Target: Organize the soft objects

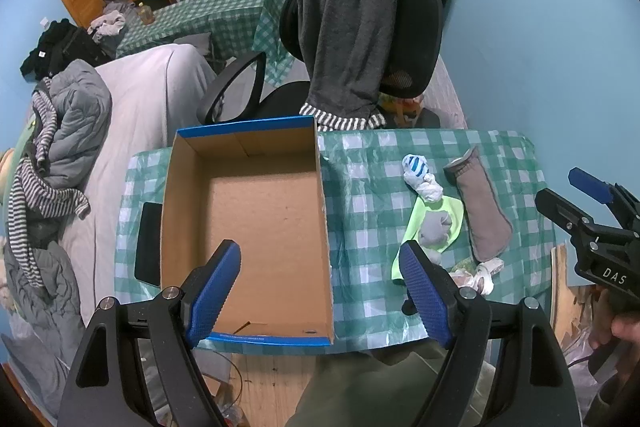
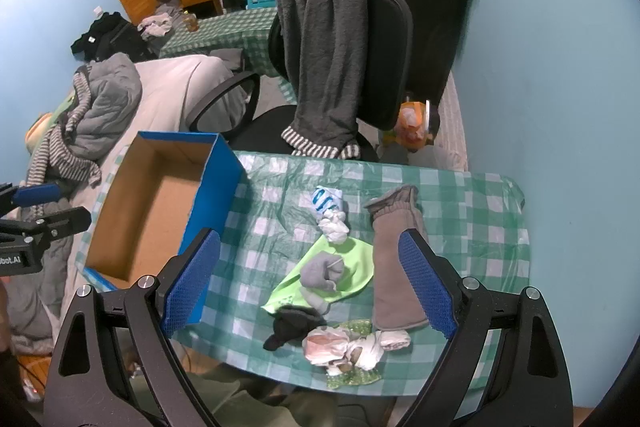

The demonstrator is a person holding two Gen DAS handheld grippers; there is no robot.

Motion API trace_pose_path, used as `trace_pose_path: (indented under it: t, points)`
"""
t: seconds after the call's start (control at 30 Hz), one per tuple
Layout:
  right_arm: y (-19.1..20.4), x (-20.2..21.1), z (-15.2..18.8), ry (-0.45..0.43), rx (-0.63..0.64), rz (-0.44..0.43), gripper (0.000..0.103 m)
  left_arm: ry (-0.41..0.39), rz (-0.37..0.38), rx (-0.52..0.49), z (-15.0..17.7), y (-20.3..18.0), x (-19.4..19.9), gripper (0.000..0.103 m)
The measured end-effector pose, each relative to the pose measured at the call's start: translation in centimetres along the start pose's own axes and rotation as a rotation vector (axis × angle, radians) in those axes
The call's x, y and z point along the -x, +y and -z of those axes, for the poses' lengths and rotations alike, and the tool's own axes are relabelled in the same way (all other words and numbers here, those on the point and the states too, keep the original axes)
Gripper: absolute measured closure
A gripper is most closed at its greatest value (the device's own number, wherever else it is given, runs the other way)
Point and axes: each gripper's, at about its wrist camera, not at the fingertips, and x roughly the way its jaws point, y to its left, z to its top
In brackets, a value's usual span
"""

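An open blue cardboard box (image 1: 256, 211) stands on the left of a green checked table (image 1: 368, 267); it also shows in the right wrist view (image 2: 216, 183). To its right lie a blue-striped white sock (image 2: 326, 205), a long grey sock (image 2: 394, 267), a lime green cloth (image 2: 352, 267) with a small grey sock (image 2: 320, 273) on it, a black sock (image 2: 292, 323) and a white-pink bundle (image 2: 344, 345). My left gripper (image 1: 320, 291) is open above the box's near edge. My right gripper (image 2: 308, 283) is open above the sock pile, holding nothing.
A black office chair (image 2: 384, 59) draped with a dark grey garment stands behind the table. A bed (image 1: 132, 99) with piled clothes lies left. A black phone-like slab (image 1: 148, 243) lies left of the box. A blue wall is at right.
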Motion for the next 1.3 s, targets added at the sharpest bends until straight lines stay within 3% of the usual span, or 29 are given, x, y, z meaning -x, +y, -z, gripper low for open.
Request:
trace_pose_path:
  t: [1.3]
  points:
    - [0.46,0.46,0.96,0.009,-0.003,0.007,0.013,0.012,0.001,0.011,0.49,0.26,-0.15,0.02]
